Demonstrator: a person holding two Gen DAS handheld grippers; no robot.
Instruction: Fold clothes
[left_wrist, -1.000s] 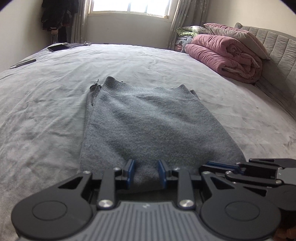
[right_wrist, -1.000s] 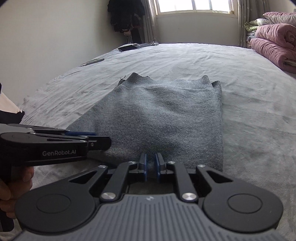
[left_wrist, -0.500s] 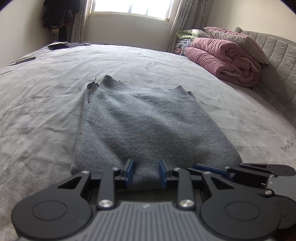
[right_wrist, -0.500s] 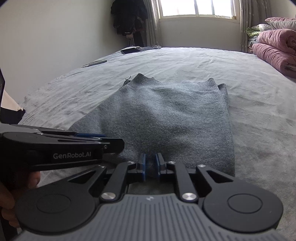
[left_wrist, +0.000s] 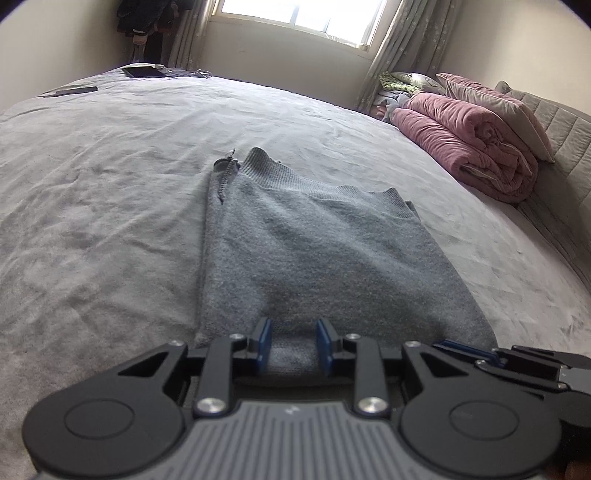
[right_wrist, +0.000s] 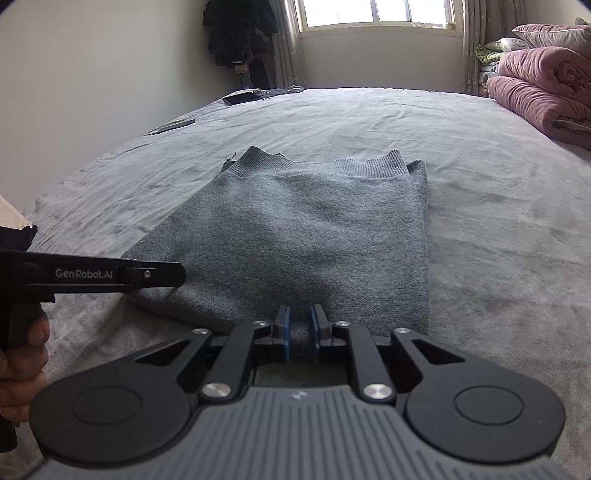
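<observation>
A grey knit sweater (left_wrist: 317, 251) lies folded into a long rectangle on the grey bed (left_wrist: 92, 206); it also shows in the right wrist view (right_wrist: 314, 236). My left gripper (left_wrist: 293, 345) holds the near edge of the sweater toward its left side, cloth between the blue pads. My right gripper (right_wrist: 299, 332) is shut on the same near edge toward the right side. Each gripper shows from the side in the other's view, the right one (left_wrist: 517, 363) and the left one (right_wrist: 110, 275). The near edge is lifted a little off the bed.
A rolled pink quilt (left_wrist: 472, 147) and pillows lie by the headboard at the right. A tablet (left_wrist: 144, 72) and a dark flat object (left_wrist: 75, 90) lie at the bed's far left. Dark clothes (right_wrist: 236, 33) hang in the far corner.
Both grippers have risen with the sweater's near edge, and the views tilt down over the bed. The right gripper's pads stand slightly wider with thicker cloth between them.
</observation>
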